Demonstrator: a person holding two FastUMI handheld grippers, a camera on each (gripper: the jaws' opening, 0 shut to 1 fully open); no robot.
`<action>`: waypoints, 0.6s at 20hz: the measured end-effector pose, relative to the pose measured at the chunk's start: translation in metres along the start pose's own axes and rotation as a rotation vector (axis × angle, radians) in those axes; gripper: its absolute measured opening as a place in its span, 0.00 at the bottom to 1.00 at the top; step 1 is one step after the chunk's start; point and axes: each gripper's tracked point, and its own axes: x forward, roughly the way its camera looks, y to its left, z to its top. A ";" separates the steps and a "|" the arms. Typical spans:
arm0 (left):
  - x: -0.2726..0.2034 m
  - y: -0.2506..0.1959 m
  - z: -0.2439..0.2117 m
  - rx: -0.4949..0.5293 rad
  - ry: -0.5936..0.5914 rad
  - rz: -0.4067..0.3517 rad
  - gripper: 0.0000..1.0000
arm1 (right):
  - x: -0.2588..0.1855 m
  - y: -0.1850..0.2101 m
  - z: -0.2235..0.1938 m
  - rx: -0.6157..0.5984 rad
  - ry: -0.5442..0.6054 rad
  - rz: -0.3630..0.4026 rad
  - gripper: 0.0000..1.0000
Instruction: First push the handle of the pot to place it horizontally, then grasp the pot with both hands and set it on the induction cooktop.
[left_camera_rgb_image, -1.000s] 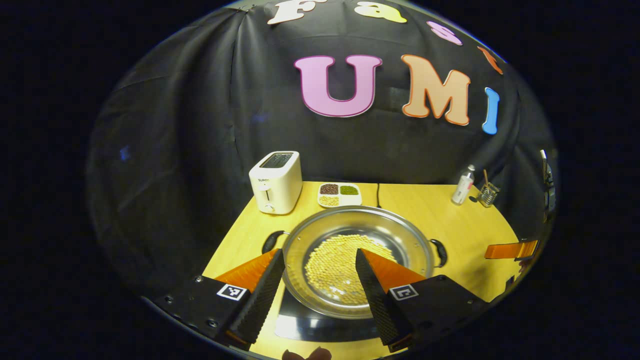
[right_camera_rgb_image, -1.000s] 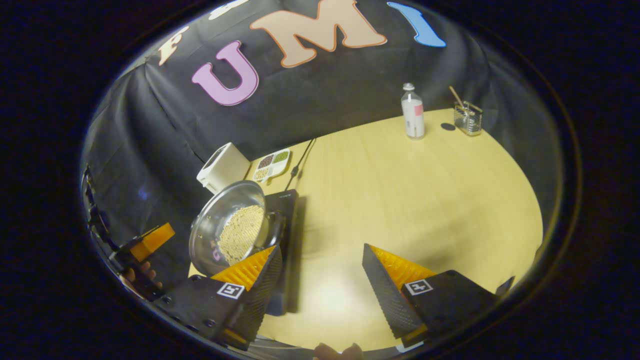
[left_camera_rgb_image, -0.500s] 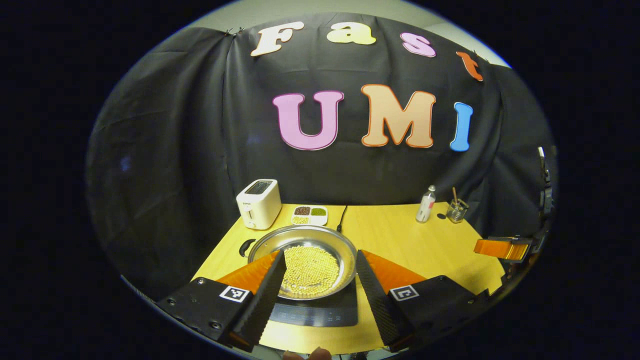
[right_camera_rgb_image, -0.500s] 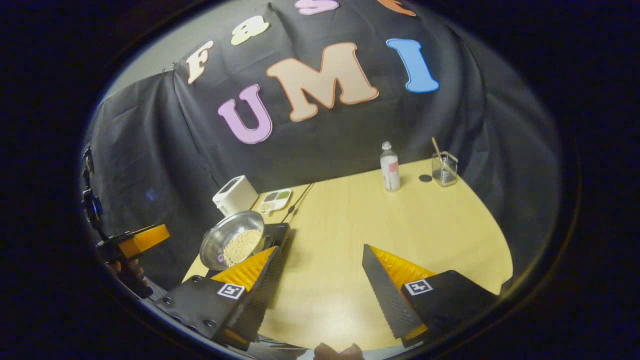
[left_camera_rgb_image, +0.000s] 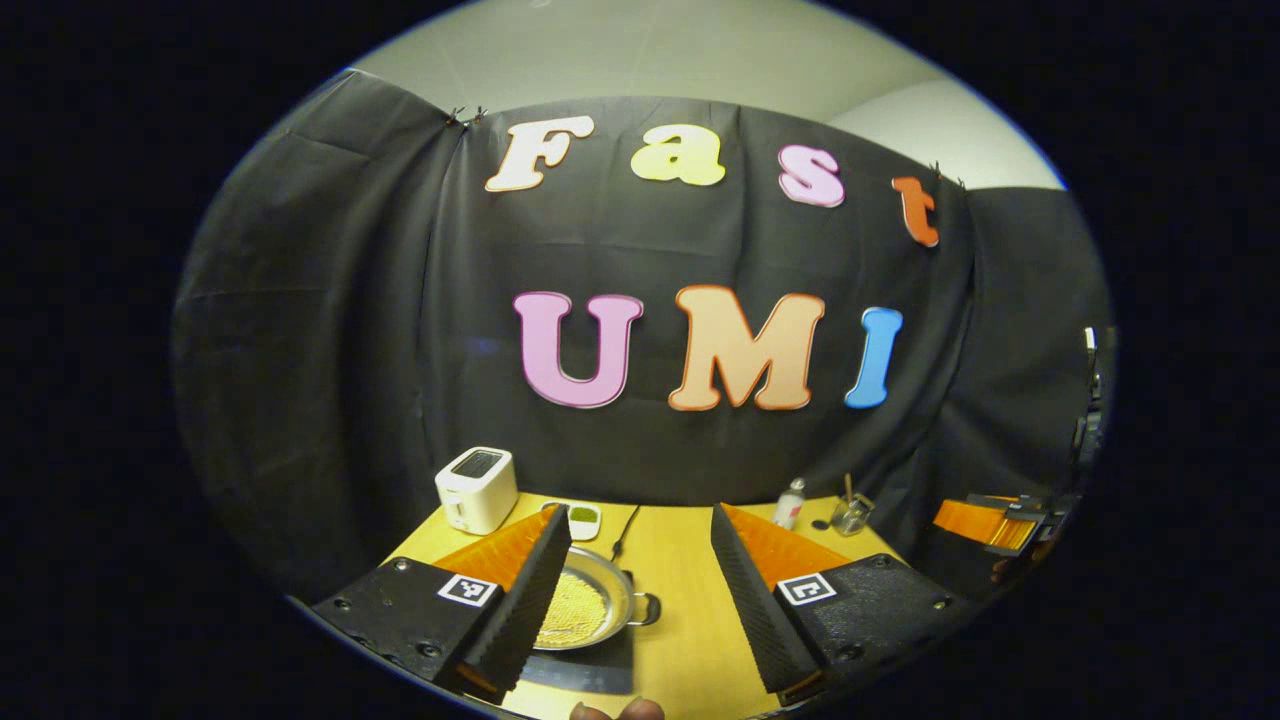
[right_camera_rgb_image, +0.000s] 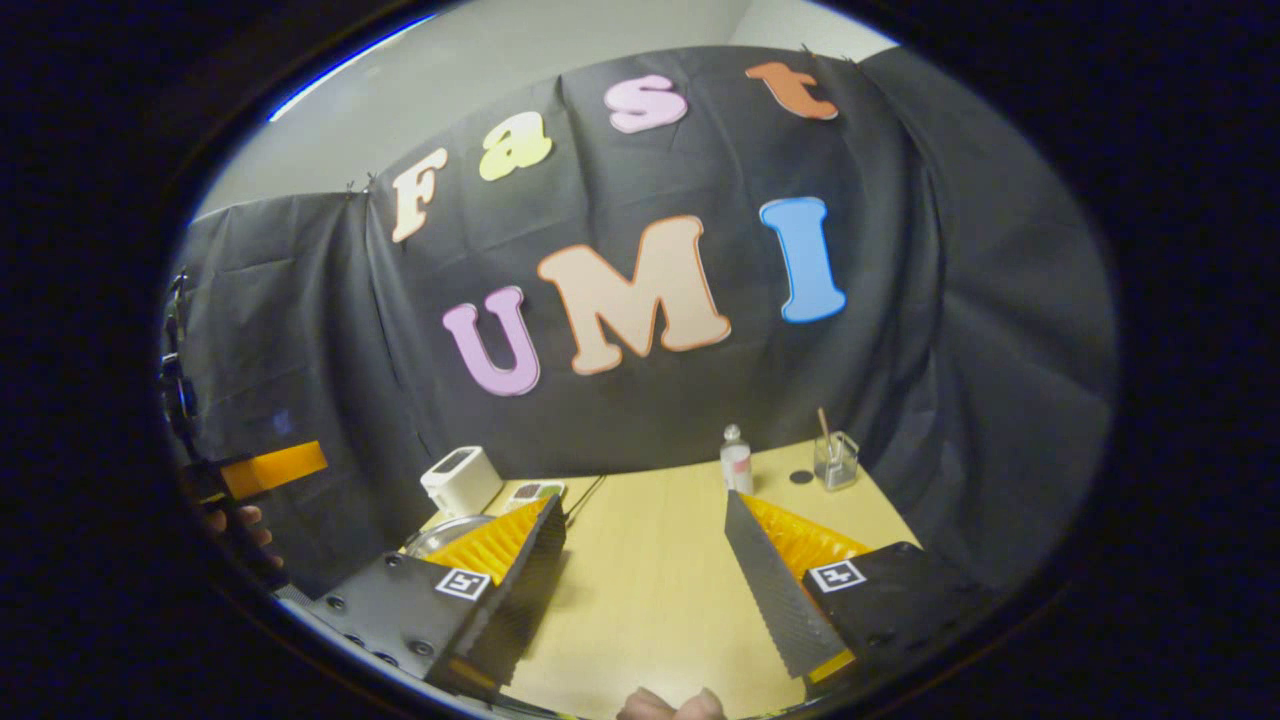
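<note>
Since the pot (left_camera_rgb_image: 585, 608) sits on the cooktop (left_camera_rgb_image: 590, 672) with its handle level, we hold both grippers, left (left_camera_rgb_image: 638, 600) and right (right_camera_rgb_image: 645, 590), clear, jaws released and empty.

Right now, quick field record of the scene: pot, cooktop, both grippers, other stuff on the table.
pot: steel pot holding yellow grains, sitting on the cooktop
cooktop: black induction cooktop, near table edge
left gripper: open, empty, clear of the pot
right gripper: open, empty, above bare table
pot handle: black side handle sticks out level
rest: white toaster, divided dish, bottle, glass jar with stick
</note>
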 end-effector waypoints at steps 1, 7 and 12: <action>-0.006 -0.002 0.007 -0.006 -0.014 -0.005 0.84 | -0.007 0.003 0.014 -0.010 -0.025 -0.004 0.99; -0.040 -0.019 0.051 0.022 -0.137 -0.041 0.84 | -0.067 0.037 0.068 -0.048 -0.134 -0.005 0.92; -0.071 -0.019 0.043 0.033 -0.130 -0.064 0.83 | -0.101 0.057 0.061 -0.079 -0.189 -0.050 0.92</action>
